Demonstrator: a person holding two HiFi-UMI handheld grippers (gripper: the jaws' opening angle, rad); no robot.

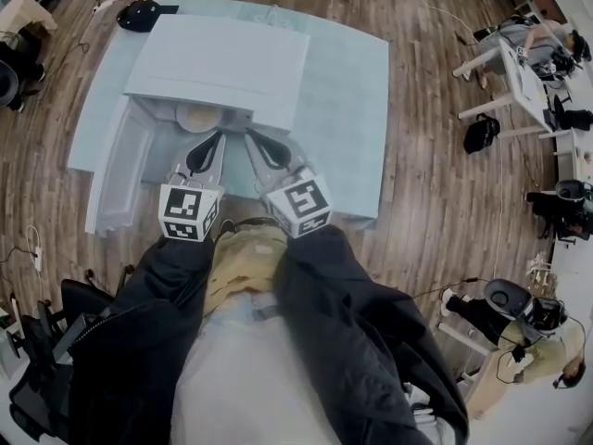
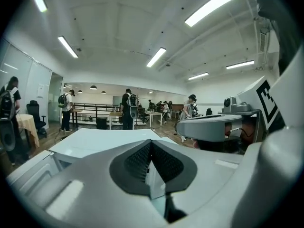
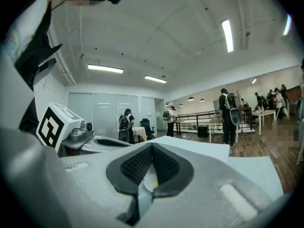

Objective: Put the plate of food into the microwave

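The white microwave (image 1: 222, 58) stands on a pale blue table (image 1: 343, 109) with its door (image 1: 125, 170) swung open to the left. The plate of food (image 1: 196, 117), round and pale with something yellowish on it, lies inside the cavity. My left gripper (image 1: 219, 135) and right gripper (image 1: 248, 135) sit side by side just before the opening, both shut with nothing held. In the left gripper view the black pads (image 2: 137, 160) meet at their tips. In the right gripper view a sliver of the plate (image 3: 151, 183) shows below the closed tips.
A black object (image 1: 139, 12) lies at the table's far left corner. Desks, chairs and bags (image 1: 482, 133) stand on the wooden floor to the right, and a person (image 1: 528, 341) sits at the lower right. Several people stand in the room beyond.
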